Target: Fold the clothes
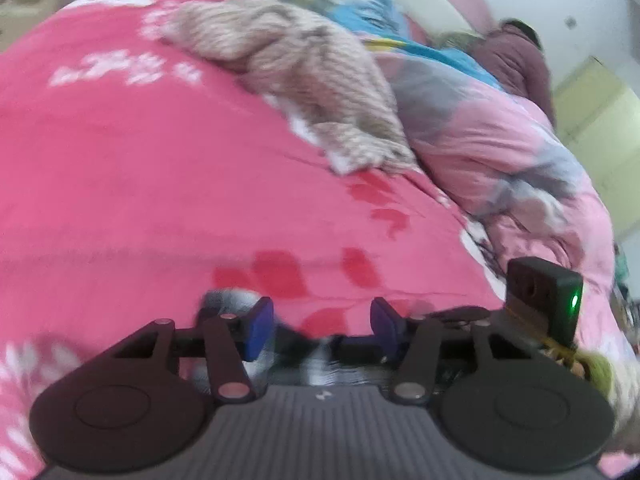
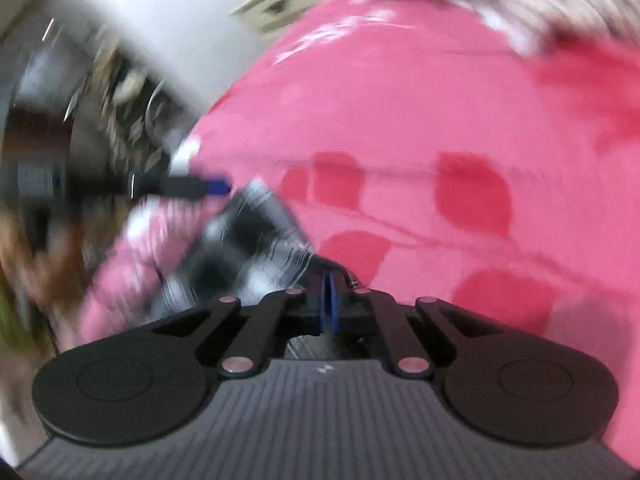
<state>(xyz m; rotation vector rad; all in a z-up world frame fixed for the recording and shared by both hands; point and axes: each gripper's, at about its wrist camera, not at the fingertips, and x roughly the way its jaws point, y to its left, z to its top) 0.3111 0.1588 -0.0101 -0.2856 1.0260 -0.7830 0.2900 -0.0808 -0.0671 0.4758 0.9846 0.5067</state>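
Observation:
A black-and-white checked garment lies at the near edge of a pink bedsheet. My right gripper is shut on an edge of this garment, which trails to the left, blurred by motion. My left gripper is open just above the sheet, and a bit of the same checked cloth shows under and between its blue pads. The left gripper's tip also shows at the left of the right wrist view. A beige knitted garment lies crumpled farther up the bed.
A pink and grey quilt is bunched along the right side of the bed, with blue cloth and a maroon garment behind it. Dark clutter beside the bed is blurred. A white wall stands beyond.

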